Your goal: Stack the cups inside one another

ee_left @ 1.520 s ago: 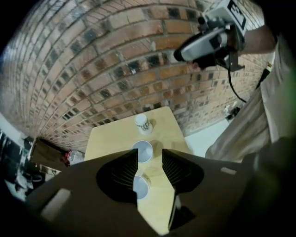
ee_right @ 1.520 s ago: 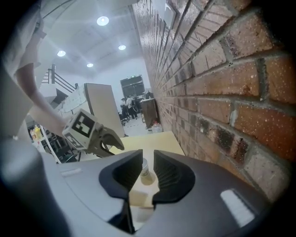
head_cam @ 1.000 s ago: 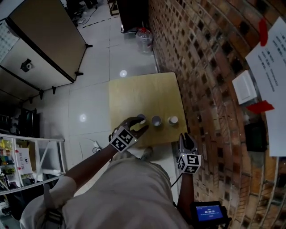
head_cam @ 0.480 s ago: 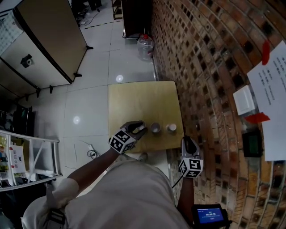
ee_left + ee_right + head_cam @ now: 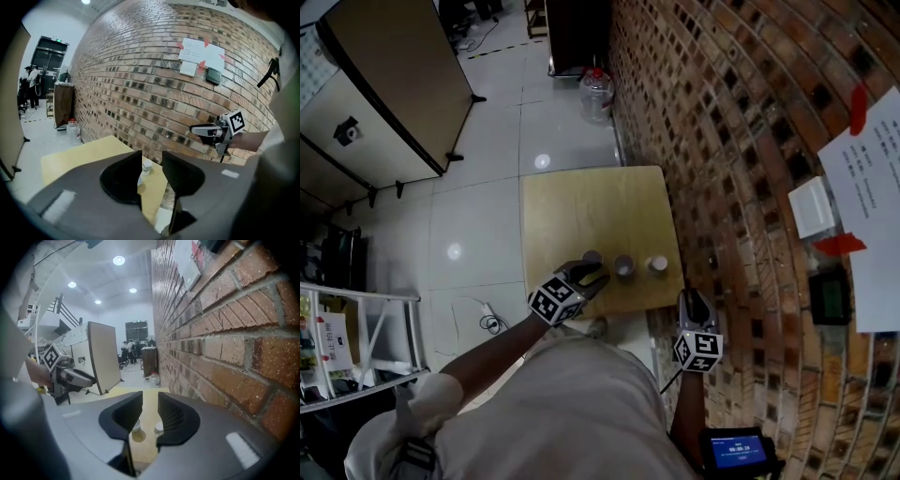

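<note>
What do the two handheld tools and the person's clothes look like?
The grey plastic left gripper and right gripper have black ribbed jaws. Each carries a white cube with black square markers. The person wears a pale beige short-sleeved top.

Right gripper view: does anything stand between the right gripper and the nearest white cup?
Nothing visible does. The right gripper, whose empty jaws have just been opening, faces the small white cup across bare yellow wooden table.
</note>
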Demonstrator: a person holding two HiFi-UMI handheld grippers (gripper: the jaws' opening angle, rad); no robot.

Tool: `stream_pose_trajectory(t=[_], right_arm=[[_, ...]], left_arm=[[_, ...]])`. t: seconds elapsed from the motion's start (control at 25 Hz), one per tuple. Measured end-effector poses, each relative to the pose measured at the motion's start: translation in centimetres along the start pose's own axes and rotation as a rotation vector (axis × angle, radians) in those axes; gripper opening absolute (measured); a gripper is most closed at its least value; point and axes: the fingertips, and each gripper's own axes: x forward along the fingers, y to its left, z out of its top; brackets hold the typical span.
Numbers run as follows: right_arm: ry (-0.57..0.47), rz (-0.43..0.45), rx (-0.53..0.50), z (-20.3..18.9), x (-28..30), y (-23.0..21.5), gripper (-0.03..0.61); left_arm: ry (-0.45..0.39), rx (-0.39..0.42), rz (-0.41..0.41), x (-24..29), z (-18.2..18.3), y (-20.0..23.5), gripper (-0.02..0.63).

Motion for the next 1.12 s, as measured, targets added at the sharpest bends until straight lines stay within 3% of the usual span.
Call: stream_pose_trajectory(t=[0.48, 0.68, 1.12], right_arm=[[0.033, -0.036, -0.006, -1.3, -0.4, -0.4, 0.097], [0.04, -0.05, -0.001, -2.0, -0.7, -0.8, 0.097], [0.107, -0.014, -0.004, -4.5, 1.5, -1.0, 0.121]], left_arm=[[0.06, 0.031, -0.06, 1.3, -0.7, -0.6, 0.155], [0.045, 0.008, -0.091, 1.6, -0.4, -0.8, 0.155], [0.093, -0.015, -0.053, 1.5, -1.4, -0.3, 0.17]])
